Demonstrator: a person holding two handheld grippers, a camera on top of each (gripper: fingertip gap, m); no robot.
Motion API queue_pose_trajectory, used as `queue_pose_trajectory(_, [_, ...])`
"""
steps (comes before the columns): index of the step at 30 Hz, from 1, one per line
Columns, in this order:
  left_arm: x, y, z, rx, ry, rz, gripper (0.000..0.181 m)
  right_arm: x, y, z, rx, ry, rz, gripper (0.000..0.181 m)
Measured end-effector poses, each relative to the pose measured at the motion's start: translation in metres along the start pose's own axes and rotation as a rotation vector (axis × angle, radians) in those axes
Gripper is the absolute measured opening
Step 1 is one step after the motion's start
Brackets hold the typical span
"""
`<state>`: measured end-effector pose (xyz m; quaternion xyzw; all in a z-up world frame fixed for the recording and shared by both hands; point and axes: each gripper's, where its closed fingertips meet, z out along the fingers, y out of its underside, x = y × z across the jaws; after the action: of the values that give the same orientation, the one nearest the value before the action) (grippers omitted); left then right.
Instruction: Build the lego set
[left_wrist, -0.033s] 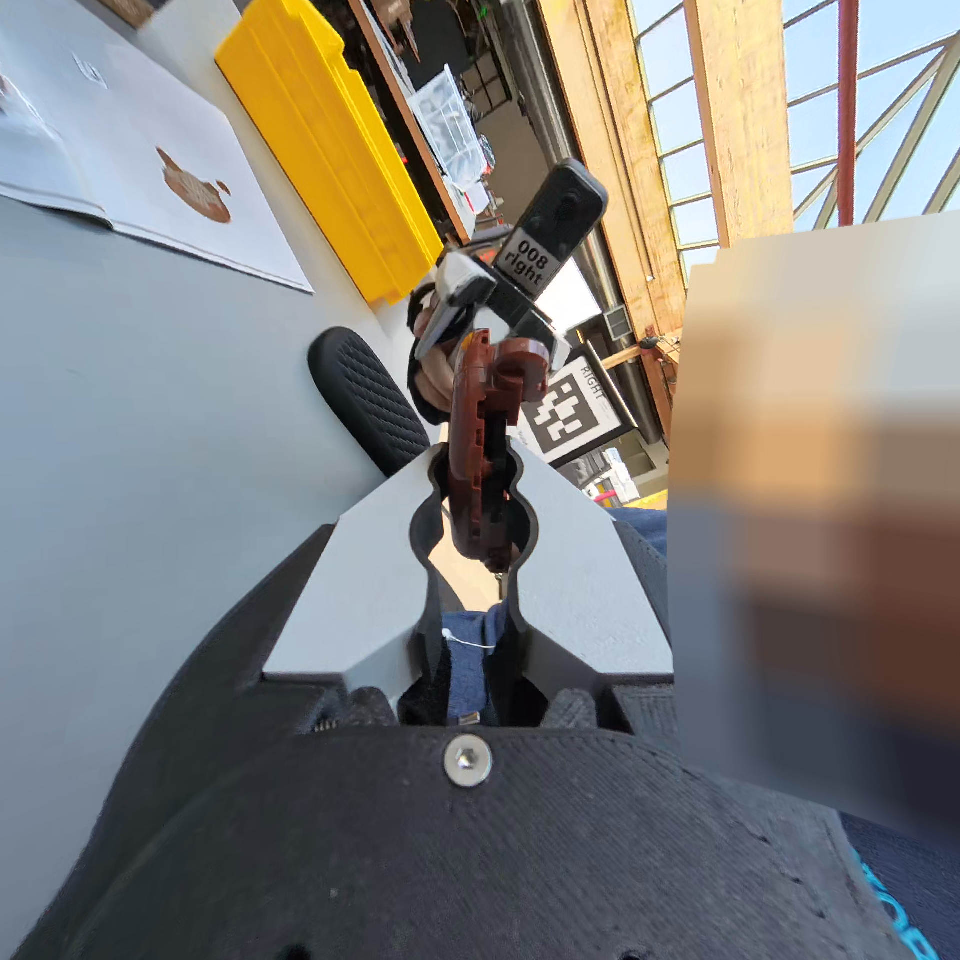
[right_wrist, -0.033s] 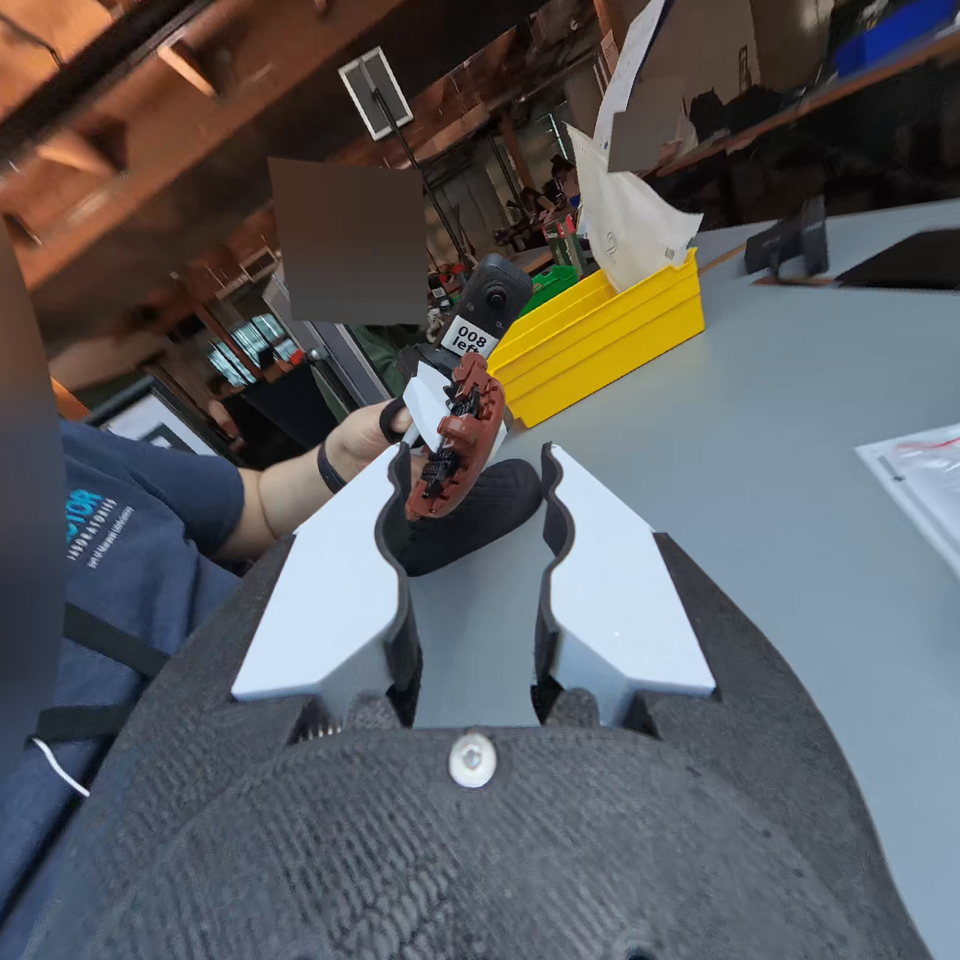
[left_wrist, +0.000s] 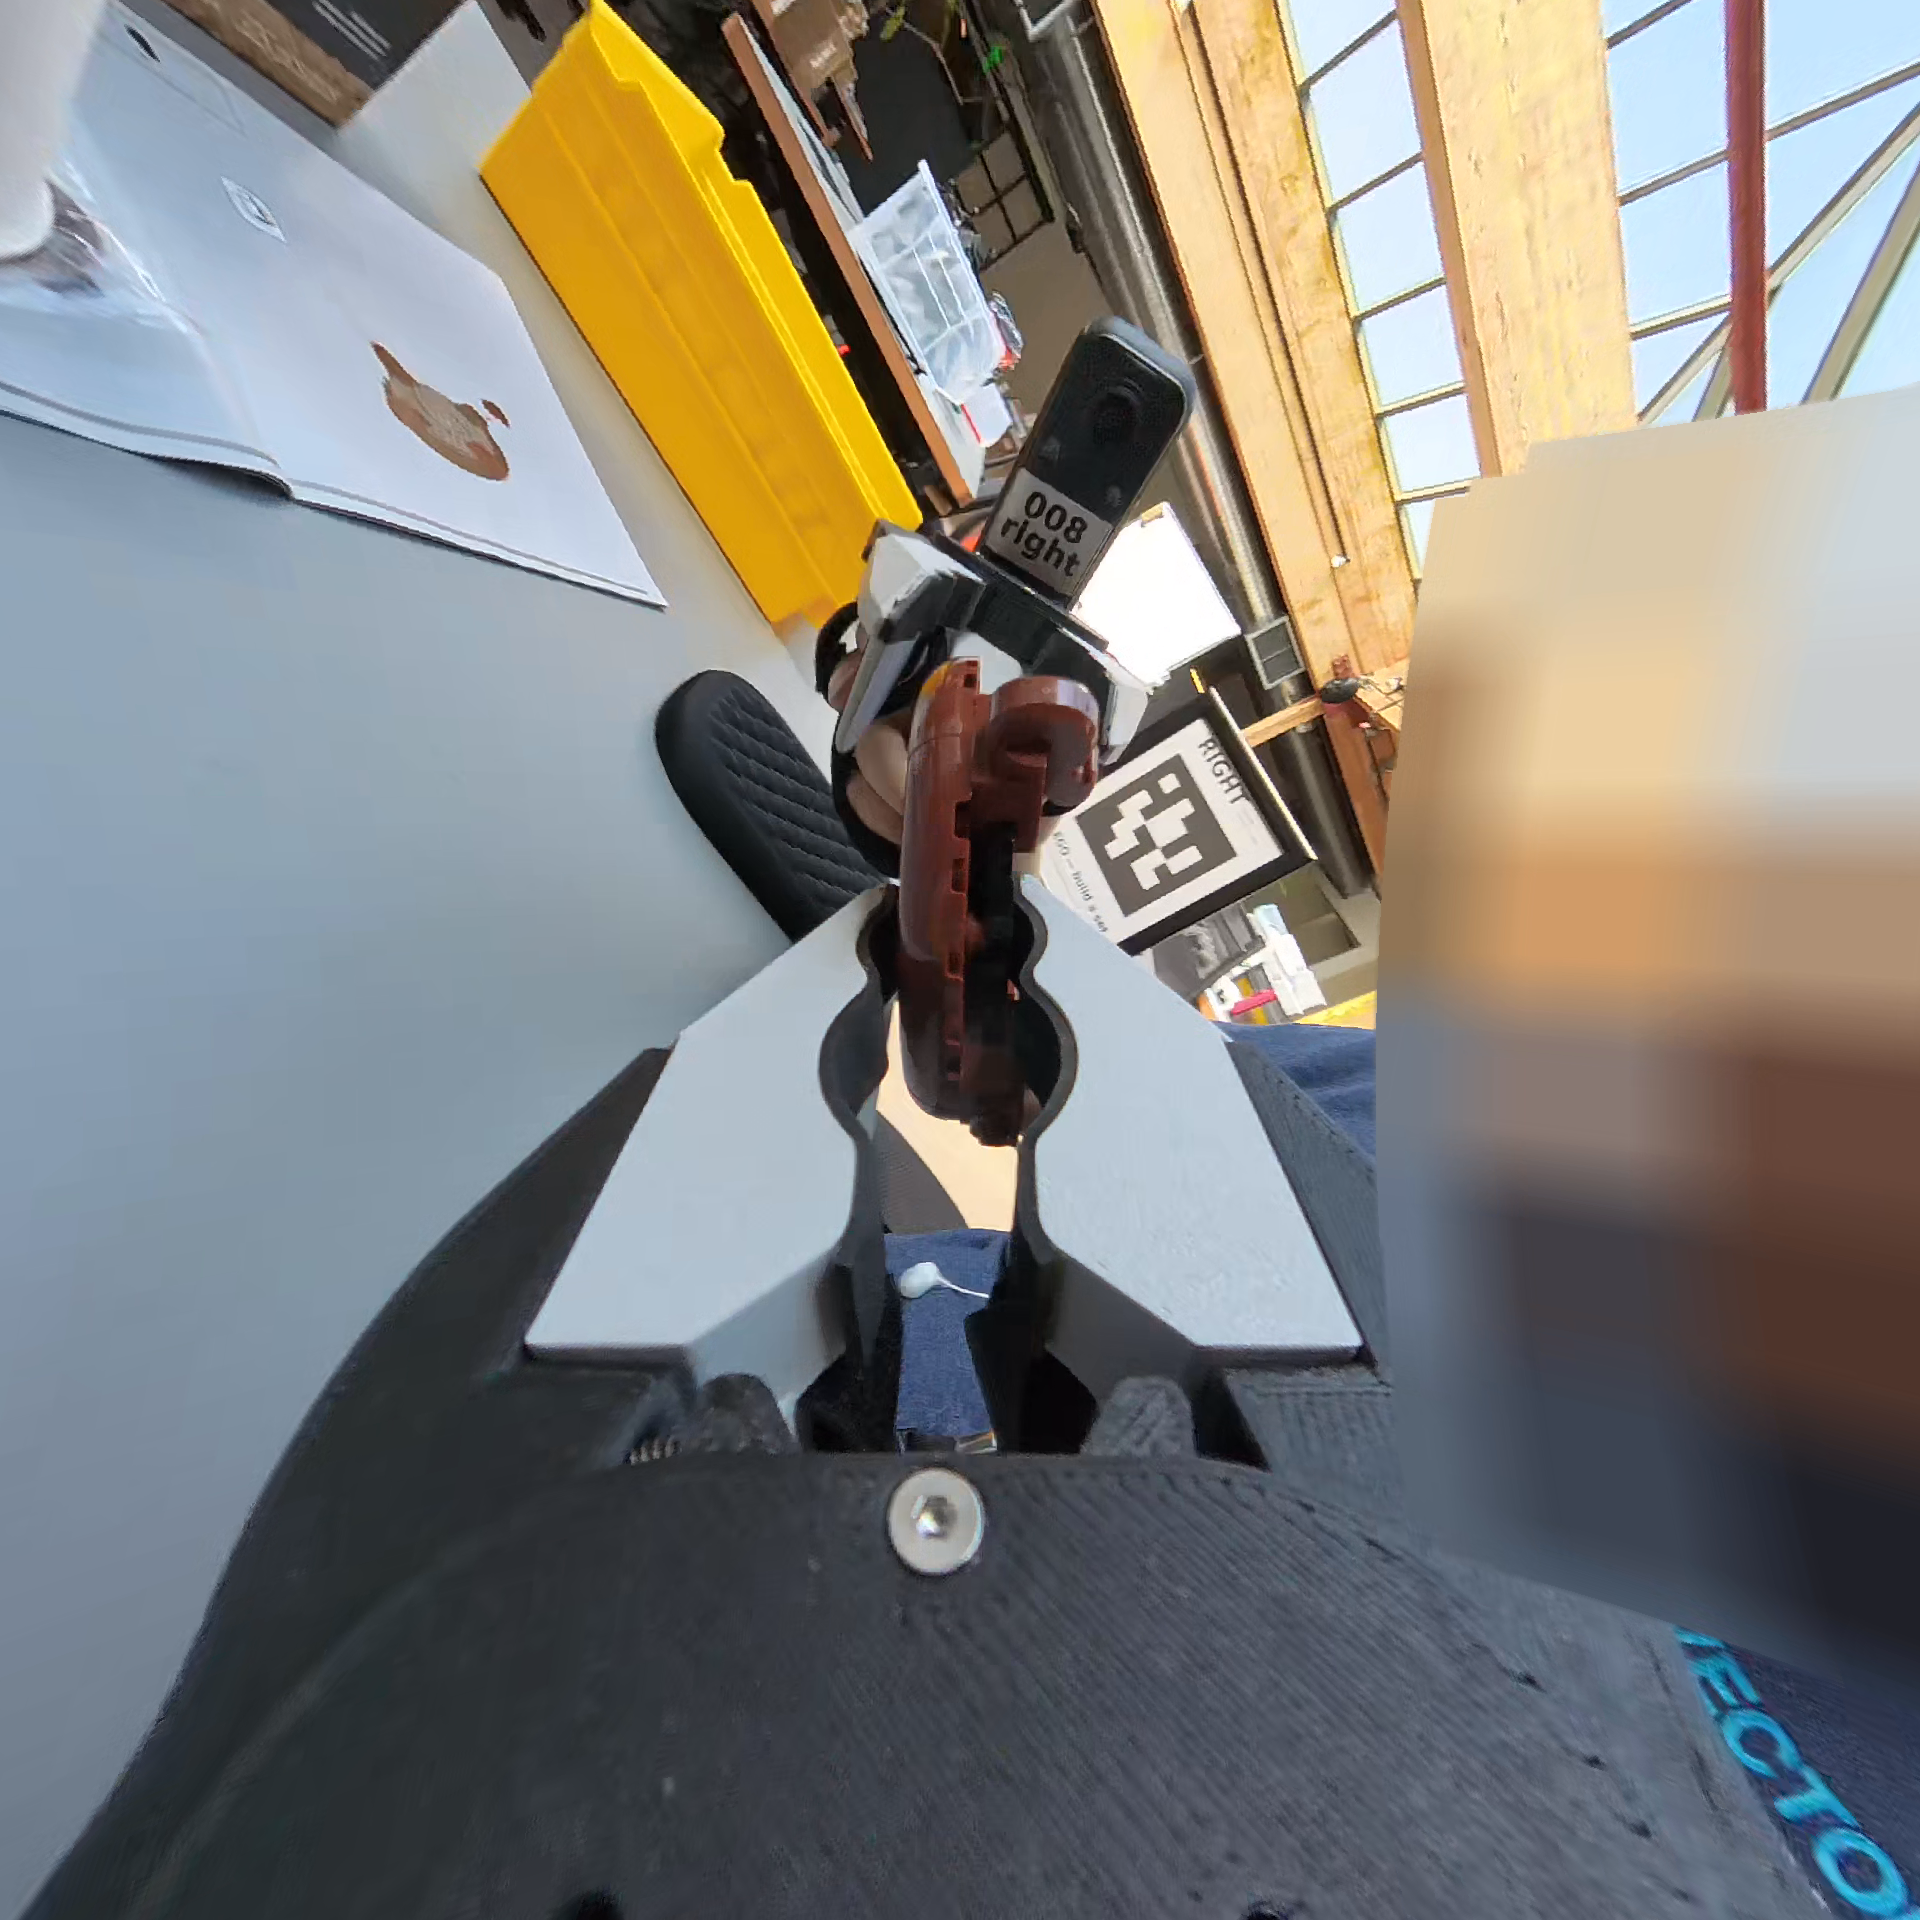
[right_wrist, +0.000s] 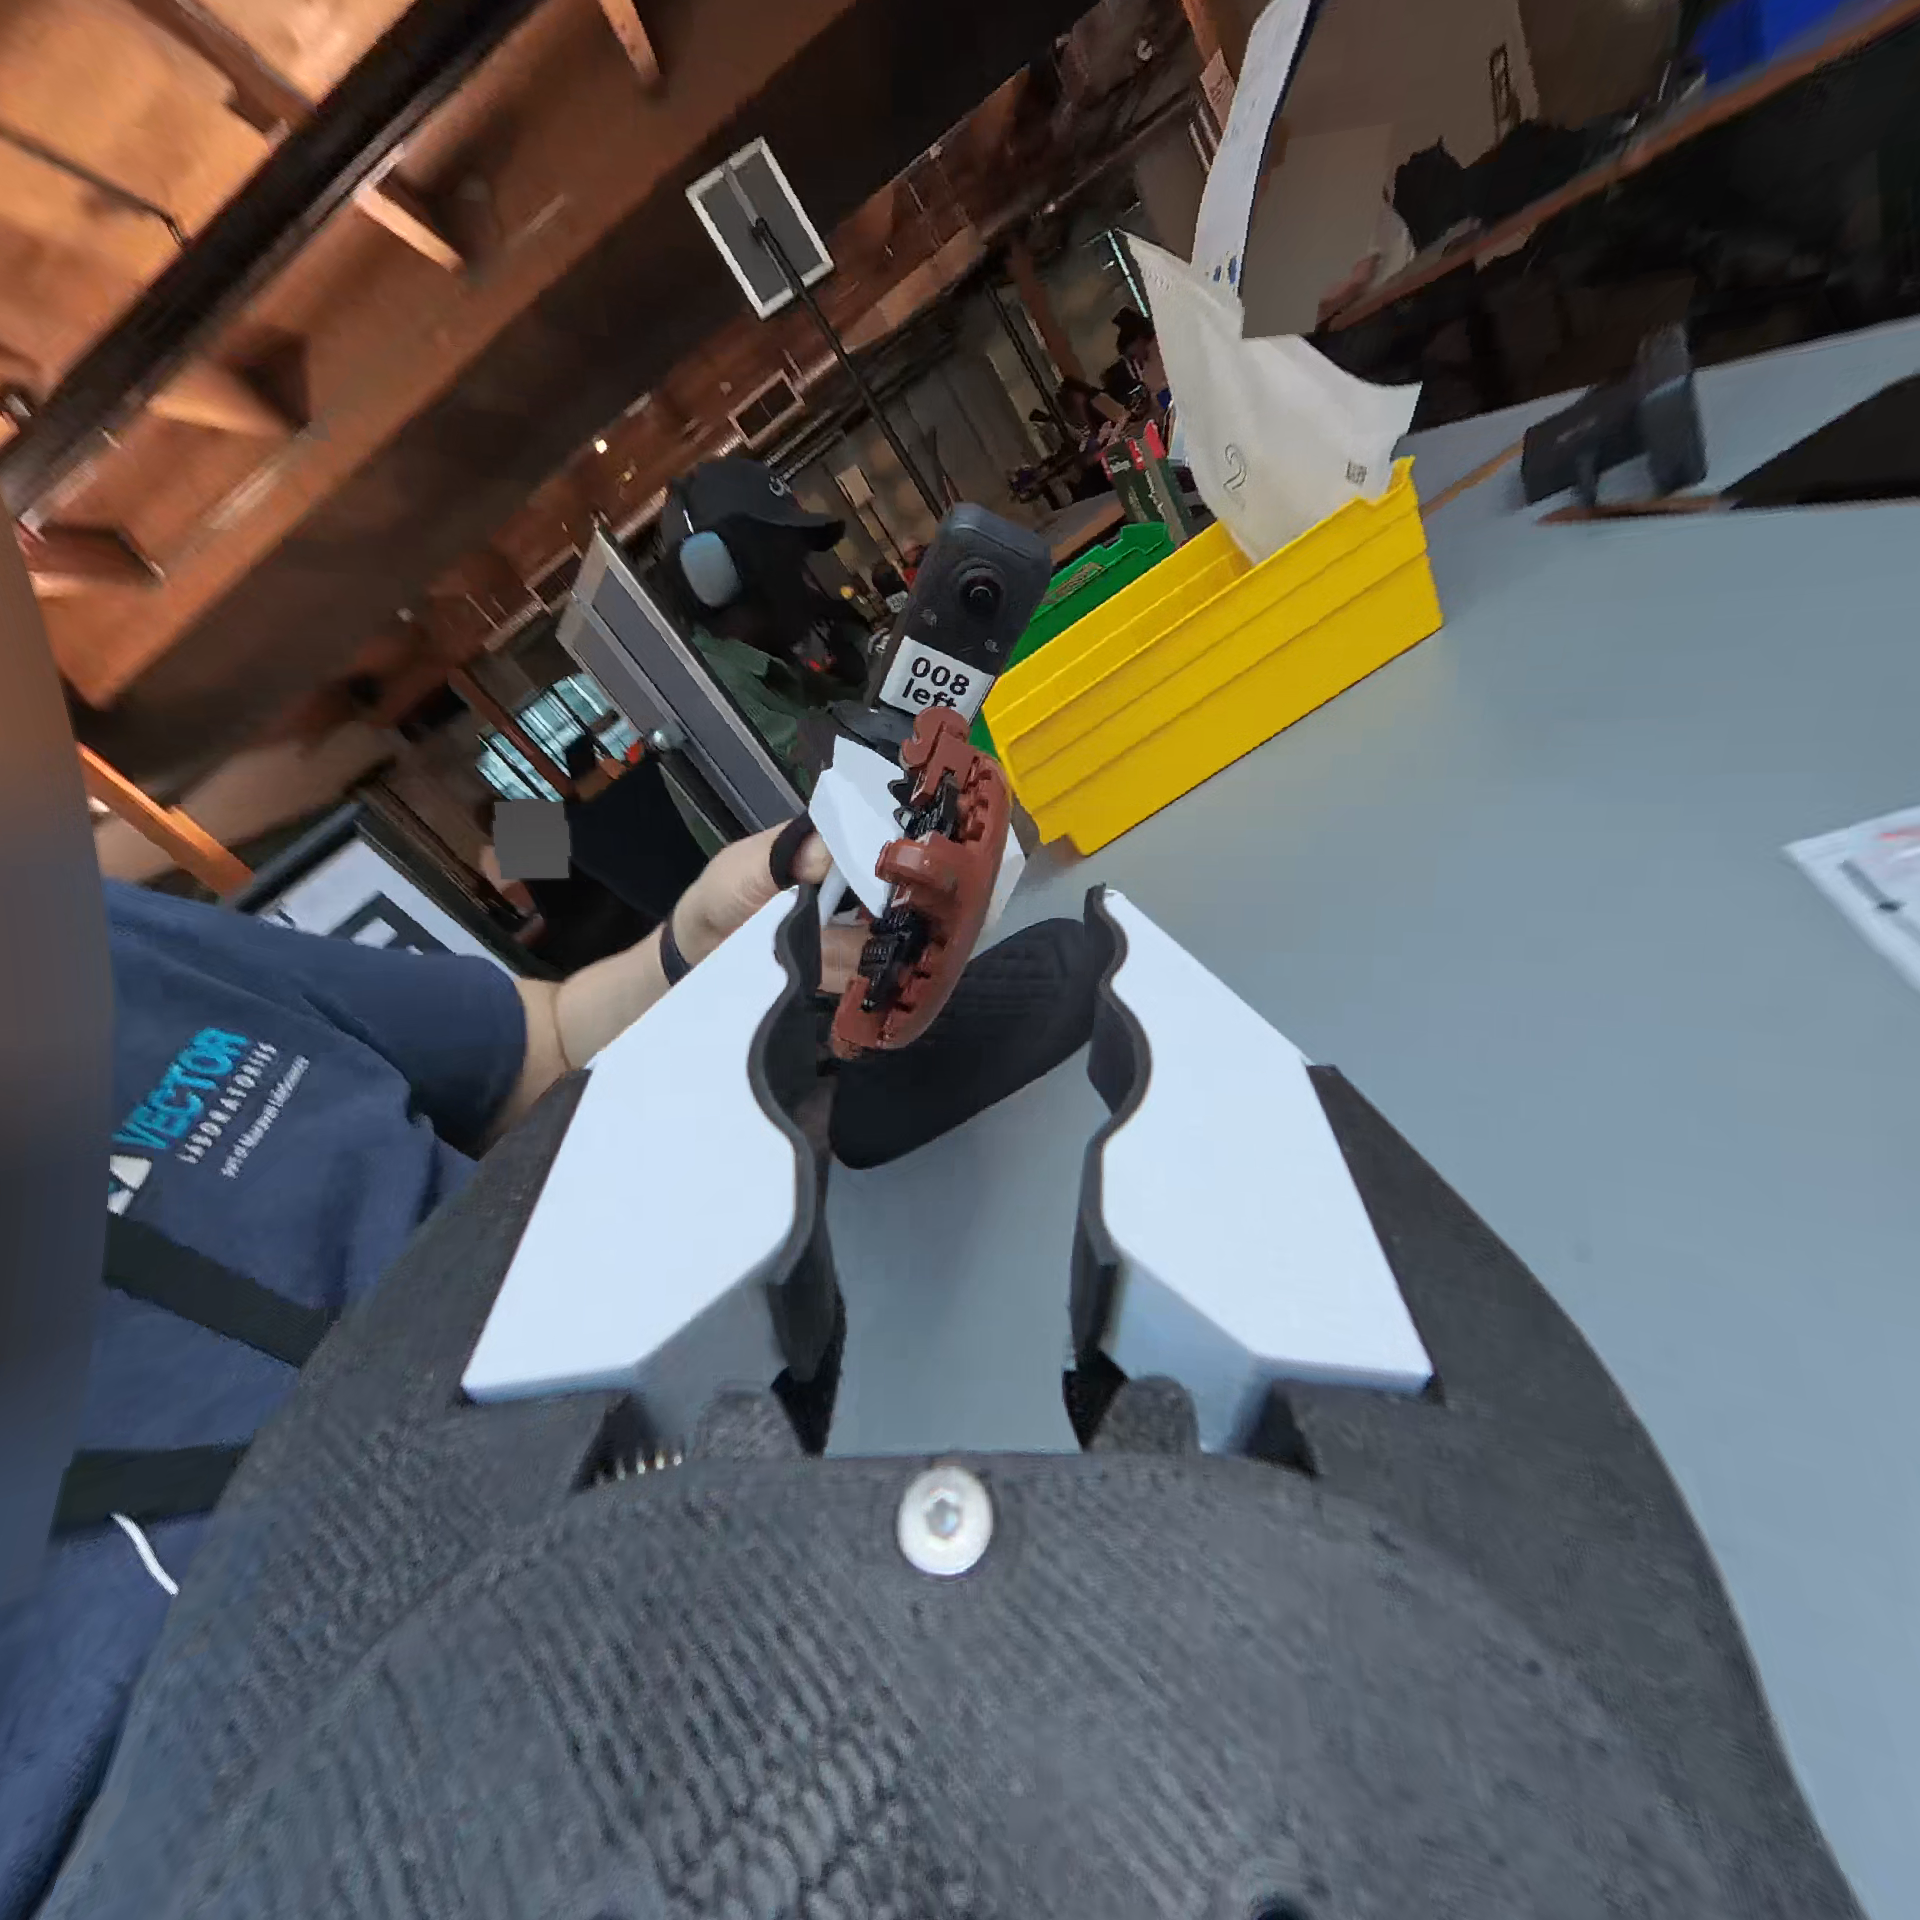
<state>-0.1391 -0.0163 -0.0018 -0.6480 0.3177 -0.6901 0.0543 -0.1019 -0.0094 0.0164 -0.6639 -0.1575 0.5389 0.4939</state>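
Note:
My left gripper (left_wrist: 951, 935) is shut on a reddish-brown and black lego assembly (left_wrist: 951, 914) and holds it upright above the grey table (left_wrist: 312, 831). The assembly also shows in the right wrist view (right_wrist: 925, 894), gripped by the left gripper (right_wrist: 894, 821), which a hand holds. My right gripper (right_wrist: 951, 914) is open and empty, with its tips just short of the assembly and its left finger nearest. In the left wrist view the right gripper (left_wrist: 987, 644) faces me, with its jaws spread on either side of the assembly's top.
A black textured pad (right_wrist: 966, 1039) lies on the table under both grippers. A yellow bin (right_wrist: 1216, 665) holding a white bag (right_wrist: 1268, 416) stands behind it. An open instruction booklet (left_wrist: 364, 395) lies at the far left. A printed sheet (right_wrist: 1870, 883) lies at the right. The person's blue shirt (right_wrist: 260, 1143) is at my left. The grippers' ends are close to 5 cm from one another.

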Motion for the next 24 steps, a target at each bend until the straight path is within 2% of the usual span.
queue_pose_trajectory(4, [-0.011,0.002,-0.009,0.073,-0.06,0.046,0.017,0.009,0.029,0.028,-0.064,-0.027,0.158,0.047])
queue_pose_trajectory(6, [-0.017,0.003,-0.017,0.11,-0.072,0.045,0.017,0.007,0.039,0.04,-0.085,-0.053,0.184,0.037])
queue_pose_trajectory(8, [-0.021,0.006,-0.023,0.129,-0.069,0.034,0.017,0.008,0.047,0.051,-0.107,-0.075,0.204,0.018])
queue_pose_trajectory(12, [-0.038,0.006,-0.041,0.143,-0.097,0.023,0.018,0.024,0.053,0.069,-0.112,-0.087,0.313,0.016])
queue_pose_trajectory(14, [-0.055,0.004,-0.057,0.141,-0.175,0.039,0.029,0.038,0.061,0.078,-0.135,-0.065,0.365,0.015])
queue_pose_trajectory(16, [-0.068,0.001,-0.08,0.134,-0.279,0.078,0.033,0.053,0.067,0.086,-0.152,-0.042,0.419,0.015])
queue_pose_trajectory(19, [-0.089,-0.01,-0.126,0.105,-0.591,0.242,0.034,0.079,0.075,0.095,-0.197,0.034,0.469,0.015])
queue_pose_trajectory(22, [-0.107,-0.037,-0.191,0.053,-1.088,0.466,0.04,0.099,0.08,0.113,-0.254,0.09,0.511,0.016])
queue_pose_trajectory(24, [-0.107,-0.058,-0.231,0.052,-1.398,0.567,0.044,0.108,0.081,0.13,-0.279,0.102,0.56,0.016])
